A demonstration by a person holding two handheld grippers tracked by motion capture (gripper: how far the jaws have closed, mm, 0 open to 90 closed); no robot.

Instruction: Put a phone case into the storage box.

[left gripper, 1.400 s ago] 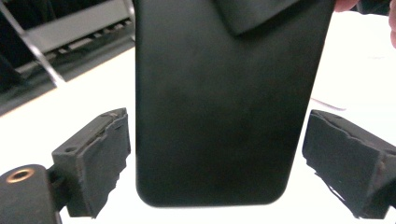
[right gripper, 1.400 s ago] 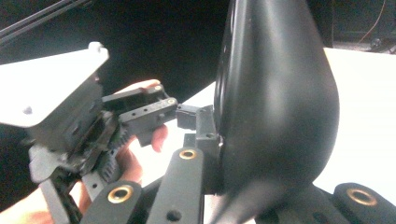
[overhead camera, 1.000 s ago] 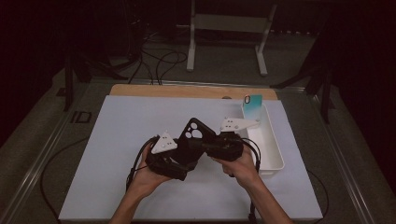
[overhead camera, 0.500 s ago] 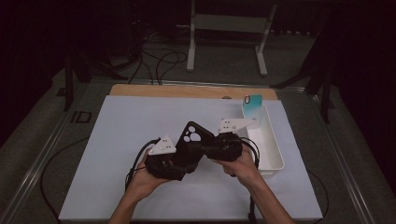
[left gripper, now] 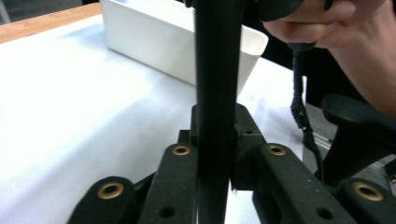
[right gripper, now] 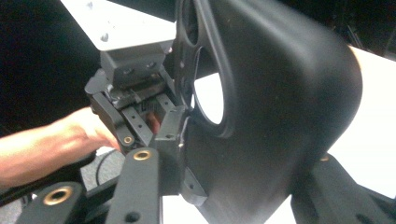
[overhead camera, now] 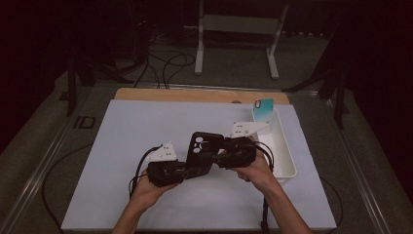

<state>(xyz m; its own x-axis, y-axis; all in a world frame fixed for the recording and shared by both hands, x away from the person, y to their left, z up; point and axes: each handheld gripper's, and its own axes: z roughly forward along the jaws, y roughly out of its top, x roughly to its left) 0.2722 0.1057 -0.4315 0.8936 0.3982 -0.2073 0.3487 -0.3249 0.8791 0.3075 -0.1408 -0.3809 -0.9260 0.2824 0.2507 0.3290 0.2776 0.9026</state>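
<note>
The counter [overhead camera: 146,204] is covered by a white sheet [overhead camera: 146,131], and a strip of bare wood [overhead camera: 195,95] shows along its far edge. A long white tray [overhead camera: 287,156] lies on the sheet at the right side, running front to back. A teal card [overhead camera: 264,108] stands at the tray's far end, close to the wood strip.

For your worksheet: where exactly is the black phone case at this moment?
In the high view the black phone case is mid-table, held up between the left gripper and right gripper, left of the white bin.
</note>
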